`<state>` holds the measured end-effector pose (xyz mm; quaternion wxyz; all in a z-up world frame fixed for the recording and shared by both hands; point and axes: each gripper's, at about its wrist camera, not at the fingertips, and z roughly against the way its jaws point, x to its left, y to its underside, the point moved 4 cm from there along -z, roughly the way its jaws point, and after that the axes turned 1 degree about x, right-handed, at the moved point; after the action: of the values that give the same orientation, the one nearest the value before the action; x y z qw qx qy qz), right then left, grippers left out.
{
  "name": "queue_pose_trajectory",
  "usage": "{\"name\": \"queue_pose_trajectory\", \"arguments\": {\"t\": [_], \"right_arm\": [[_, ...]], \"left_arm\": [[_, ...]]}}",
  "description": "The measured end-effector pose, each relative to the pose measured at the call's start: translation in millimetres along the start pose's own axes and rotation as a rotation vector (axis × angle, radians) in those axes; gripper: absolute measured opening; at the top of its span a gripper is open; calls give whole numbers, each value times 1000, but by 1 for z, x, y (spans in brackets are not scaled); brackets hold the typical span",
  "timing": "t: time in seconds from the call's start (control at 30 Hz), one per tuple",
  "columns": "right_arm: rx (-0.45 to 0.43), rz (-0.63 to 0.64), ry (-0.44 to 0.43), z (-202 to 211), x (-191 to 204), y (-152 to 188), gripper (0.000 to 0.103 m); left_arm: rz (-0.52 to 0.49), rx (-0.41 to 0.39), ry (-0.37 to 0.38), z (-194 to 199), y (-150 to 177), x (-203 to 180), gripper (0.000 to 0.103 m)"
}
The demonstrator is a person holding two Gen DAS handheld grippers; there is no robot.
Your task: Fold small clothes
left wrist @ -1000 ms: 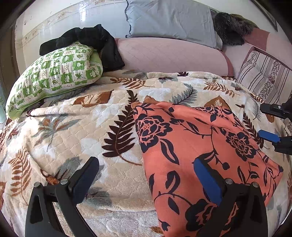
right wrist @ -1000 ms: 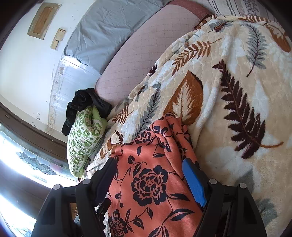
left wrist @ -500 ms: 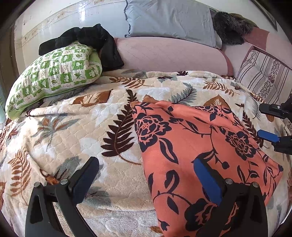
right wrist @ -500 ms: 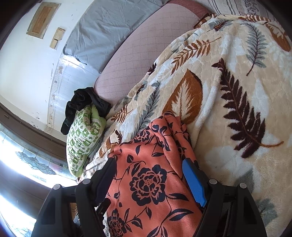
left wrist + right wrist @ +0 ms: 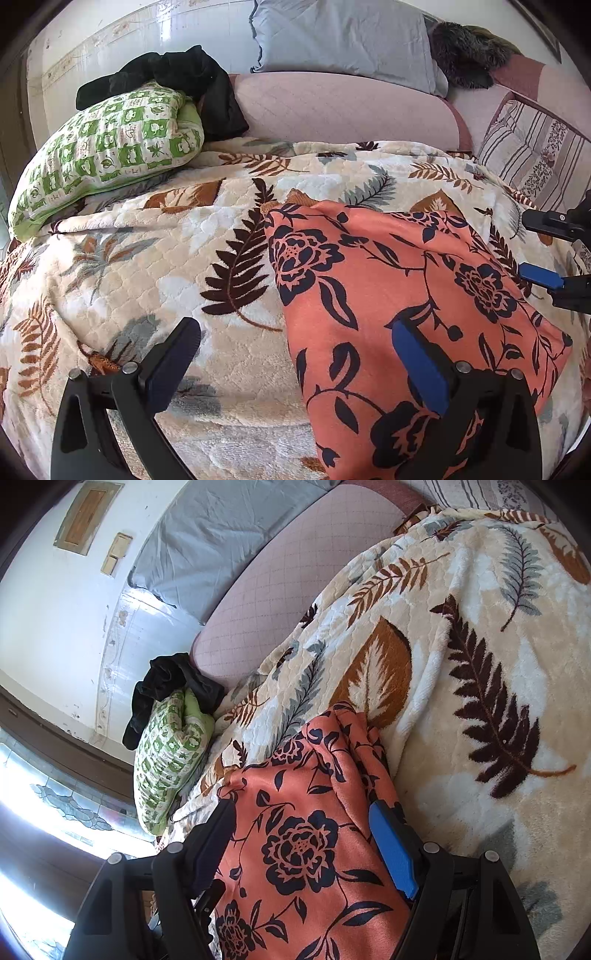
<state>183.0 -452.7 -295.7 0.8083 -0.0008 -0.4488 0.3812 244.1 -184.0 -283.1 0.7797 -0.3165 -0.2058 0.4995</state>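
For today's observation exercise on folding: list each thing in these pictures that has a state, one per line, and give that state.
Orange floral garment: lying on the blanket, mostly flat, bunched at its far edge.
Leaf-print blanket: spread over the bed.
Green checked pillow: lying with a black garment draped on it.
Left tool: open, empty.
Right tool: open, astride the orange garment.

**Bright daylight, sharp frames, heavy fisheye bend**

Both wrist views are well lit and crisp, with no motion blur. In the right wrist view a patterned glass window (image 5: 55, 805) at lower left is blown out to white glare. A glossy pale tiled wall (image 5: 155, 40) shows a soft reflected sheen. The cream leaf-print fleece blanket (image 5: 192, 266) carries only faint, soft shadows. Straight lines curve strongly near the borders, and black vignette fills every corner of each frame.
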Motion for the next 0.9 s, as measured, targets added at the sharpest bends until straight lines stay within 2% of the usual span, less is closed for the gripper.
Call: {"name": "queue_pose_trajectory", "arguments": {"t": [0.9], "right_arm": [[13,2,9,-4,-3,-1,78]], "left_arm": [[-2,9,6,-2,0,-1,103]]}}
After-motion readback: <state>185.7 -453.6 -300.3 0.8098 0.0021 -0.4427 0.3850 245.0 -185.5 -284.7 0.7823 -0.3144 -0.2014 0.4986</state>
